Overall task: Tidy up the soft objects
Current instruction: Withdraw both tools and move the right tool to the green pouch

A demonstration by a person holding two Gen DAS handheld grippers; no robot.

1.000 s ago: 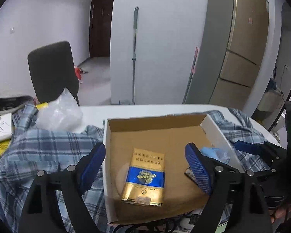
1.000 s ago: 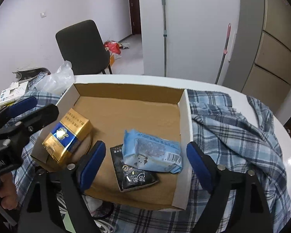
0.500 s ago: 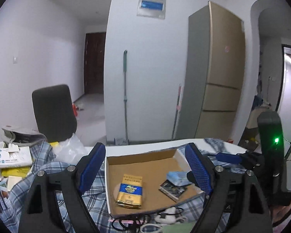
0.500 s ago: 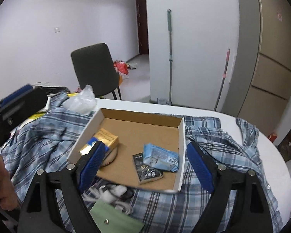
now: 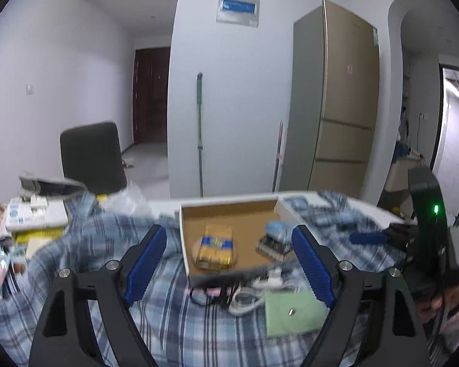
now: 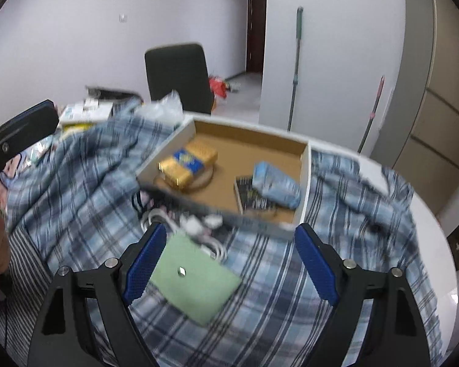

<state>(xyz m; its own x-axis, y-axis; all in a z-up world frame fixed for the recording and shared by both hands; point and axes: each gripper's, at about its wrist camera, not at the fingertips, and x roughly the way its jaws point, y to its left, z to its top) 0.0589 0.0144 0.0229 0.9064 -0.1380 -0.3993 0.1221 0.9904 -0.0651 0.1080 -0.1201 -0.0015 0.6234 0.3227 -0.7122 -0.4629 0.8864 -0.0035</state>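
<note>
A blue plaid shirt [image 6: 278, 299] [image 5: 180, 321] is spread over the white table. On it rests a shallow cardboard box [image 6: 304, 183] [image 5: 185, 244] holding a gold and blue packet [image 6: 188, 163] [image 5: 215, 244], a light blue pouch [image 6: 275, 183] [image 5: 277, 229] and a dark packet [image 6: 251, 197]. A pale green wallet [image 6: 195, 278] [image 5: 290, 312] and white cables [image 6: 195, 226] lie in front of the box. My left gripper [image 5: 229, 263] and right gripper [image 6: 229, 260] both hover open and empty, back from the box.
A clear plastic bag [image 6: 163, 108] and stacked boxes and papers [image 5: 35, 217] sit at the table's left. A dark chair [image 6: 177, 76] stands behind. A mop [image 6: 295, 67] leans on the wall beside a tall fridge [image 5: 336, 107]. The table edge [image 6: 434, 223] curves at right.
Both grippers have drawn back and upward from the box, which now looks smaller. The green wallet and cables have come into view. Both stay open.
</note>
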